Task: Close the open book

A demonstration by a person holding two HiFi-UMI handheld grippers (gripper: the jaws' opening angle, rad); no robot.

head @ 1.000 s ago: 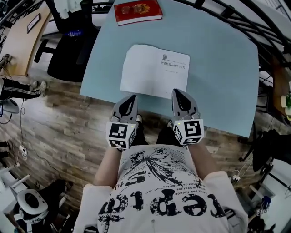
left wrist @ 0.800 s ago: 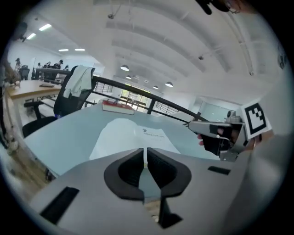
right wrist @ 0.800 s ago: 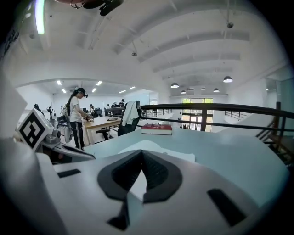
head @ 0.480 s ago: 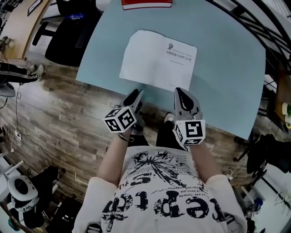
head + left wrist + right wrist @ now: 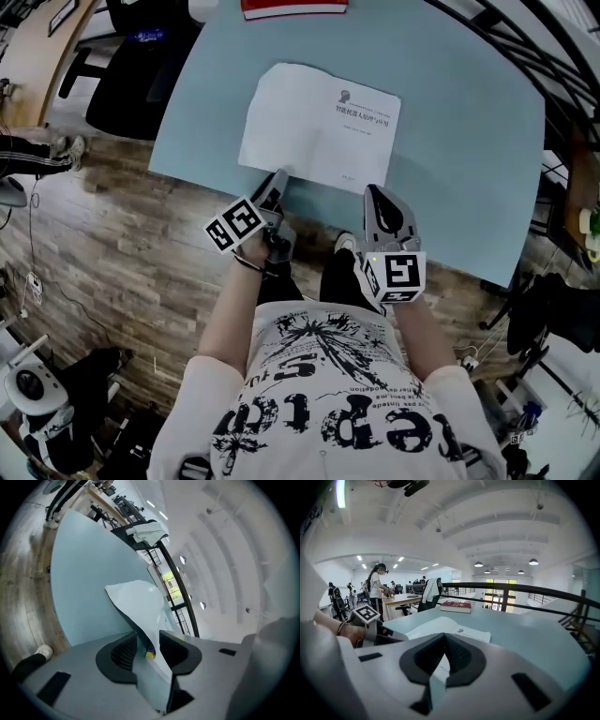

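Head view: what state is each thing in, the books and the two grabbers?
open book: lying open, pages up.
red book: closed.
left gripper: jaws apart, a page edge between them.
right gripper: jaws together, holding nothing.

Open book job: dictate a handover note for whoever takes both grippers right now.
Left gripper: turned on its side, jaws slightly apart around the near edge of the left page of the open book; no firm clamp visible.
Right gripper: shut, empty, hovering over the table's near edge.
Done: page edge is between the left jaws.
Left: clamp, swing that page over onto the right side, probably press the book shut.
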